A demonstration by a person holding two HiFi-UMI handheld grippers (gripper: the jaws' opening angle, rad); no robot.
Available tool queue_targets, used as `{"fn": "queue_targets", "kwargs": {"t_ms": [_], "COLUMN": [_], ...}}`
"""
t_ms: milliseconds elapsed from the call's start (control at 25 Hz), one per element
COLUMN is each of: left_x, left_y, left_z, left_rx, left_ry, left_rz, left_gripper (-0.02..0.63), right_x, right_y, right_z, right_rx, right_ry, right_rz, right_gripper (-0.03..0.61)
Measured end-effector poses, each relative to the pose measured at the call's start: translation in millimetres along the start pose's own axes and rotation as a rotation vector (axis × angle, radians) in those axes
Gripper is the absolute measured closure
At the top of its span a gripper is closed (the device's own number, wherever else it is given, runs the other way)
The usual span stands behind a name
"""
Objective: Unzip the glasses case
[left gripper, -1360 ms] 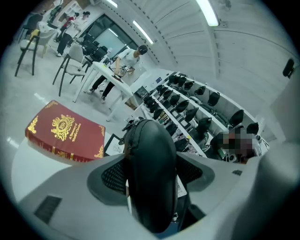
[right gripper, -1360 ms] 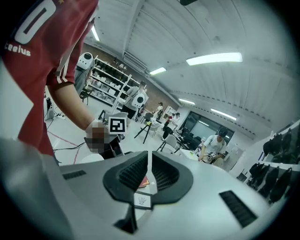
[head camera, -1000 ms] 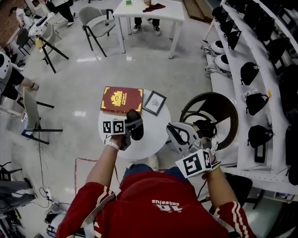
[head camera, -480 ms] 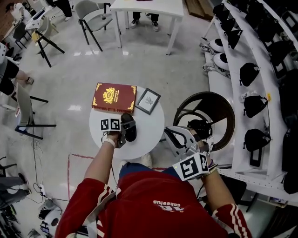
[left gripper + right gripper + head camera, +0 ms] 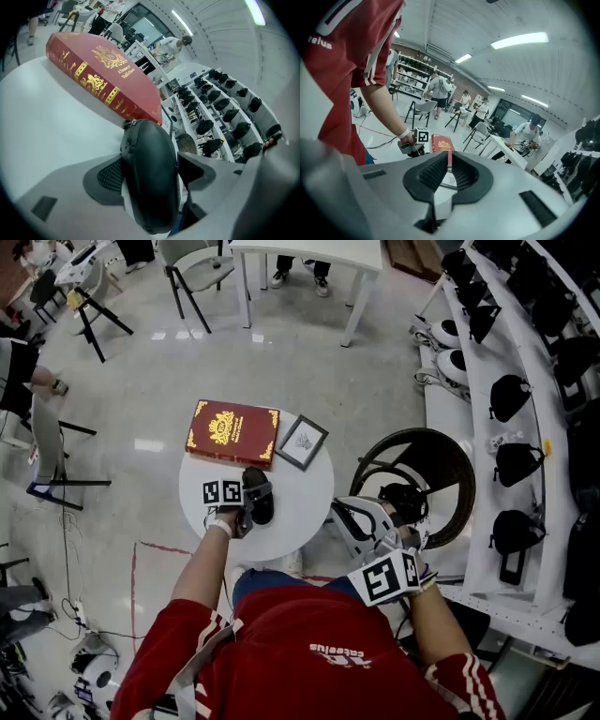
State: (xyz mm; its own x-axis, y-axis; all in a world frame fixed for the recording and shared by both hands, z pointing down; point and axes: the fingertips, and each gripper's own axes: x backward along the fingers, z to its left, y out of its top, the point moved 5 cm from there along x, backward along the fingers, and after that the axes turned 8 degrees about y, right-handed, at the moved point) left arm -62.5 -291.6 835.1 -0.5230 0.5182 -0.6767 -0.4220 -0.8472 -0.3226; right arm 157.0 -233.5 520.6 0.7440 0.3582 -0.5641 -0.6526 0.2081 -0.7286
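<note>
The black glasses case (image 5: 260,495) lies on the round white table (image 5: 302,514), just in front of the red book. My left gripper (image 5: 257,504) is shut on it from the near side. In the left gripper view the case (image 5: 150,178) fills the space between the jaws. Both pads touch its sides, and the jaws have just been opening a little. The zip pull (image 5: 129,124) sits at the case's far end. My right gripper (image 5: 339,512) hovers off the table's right edge. It is shut with nothing in it and points toward the table (image 5: 445,164).
A red and gold book (image 5: 232,432) and a small picture frame (image 5: 303,442) lie on the far half of the table. A round brown chair (image 5: 422,465) stands to the right. Shelves of black headsets (image 5: 511,395) run along the right, and chairs and a white table (image 5: 309,254) stand farther off.
My left gripper has come down with the case, which now rests on the table. The right gripper has sunk slightly.
</note>
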Motion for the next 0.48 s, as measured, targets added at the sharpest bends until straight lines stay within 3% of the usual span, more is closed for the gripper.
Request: {"fn": "queue_targets", "kwargs": {"t_ms": [200,480], "left_x": [11.1,34.1], "left_y": [-0.4,0.6], "left_z": [6.2,21.8], "left_rx": [-0.028,-0.043], "left_ry": [0.026,0.044], "left_rz": [0.010,0.019], "left_gripper": [0.239,0.235], "right_x": [-4.6,-5.5], "right_y": [10.7,21.4], "right_z": [6.1,13.7], "right_rx": [-0.007,-0.016], "right_ry": [-0.013,-0.045], "right_rz": [-0.005,0.004], "right_gripper": [0.560,0.560]}}
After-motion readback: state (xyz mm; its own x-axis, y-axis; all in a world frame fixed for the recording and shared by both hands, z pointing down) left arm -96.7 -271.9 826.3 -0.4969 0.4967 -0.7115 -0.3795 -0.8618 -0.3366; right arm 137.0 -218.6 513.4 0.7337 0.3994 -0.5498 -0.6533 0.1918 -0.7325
